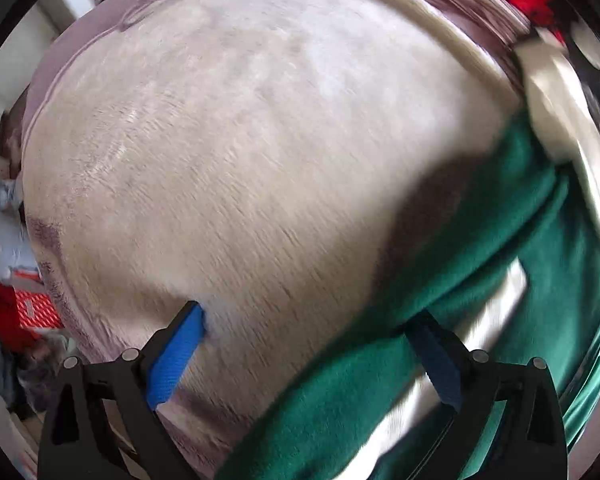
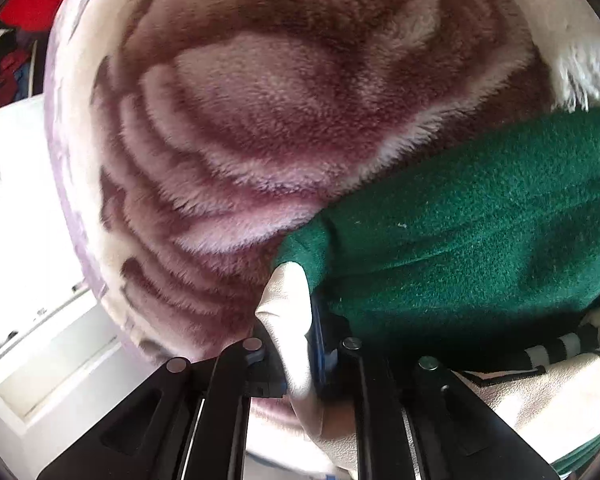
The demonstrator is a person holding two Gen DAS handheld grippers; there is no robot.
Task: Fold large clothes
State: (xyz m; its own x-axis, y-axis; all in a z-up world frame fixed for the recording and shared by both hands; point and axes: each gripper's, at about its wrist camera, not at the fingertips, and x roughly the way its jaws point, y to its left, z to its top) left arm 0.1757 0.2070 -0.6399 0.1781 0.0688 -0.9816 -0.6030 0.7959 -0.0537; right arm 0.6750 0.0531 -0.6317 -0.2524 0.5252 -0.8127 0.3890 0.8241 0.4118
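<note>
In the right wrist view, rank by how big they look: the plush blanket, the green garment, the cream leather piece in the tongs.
1. Plush blanket, filling most of the frame.
2. Green garment.
3. Cream leather piece, smallest, though its nearness to the camera enlarges it.

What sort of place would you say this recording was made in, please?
Probably a home, likely a bedroom: a plush rose-patterned blanket covers the surface under the green garment, and heaped clothes lie beside it.
</note>
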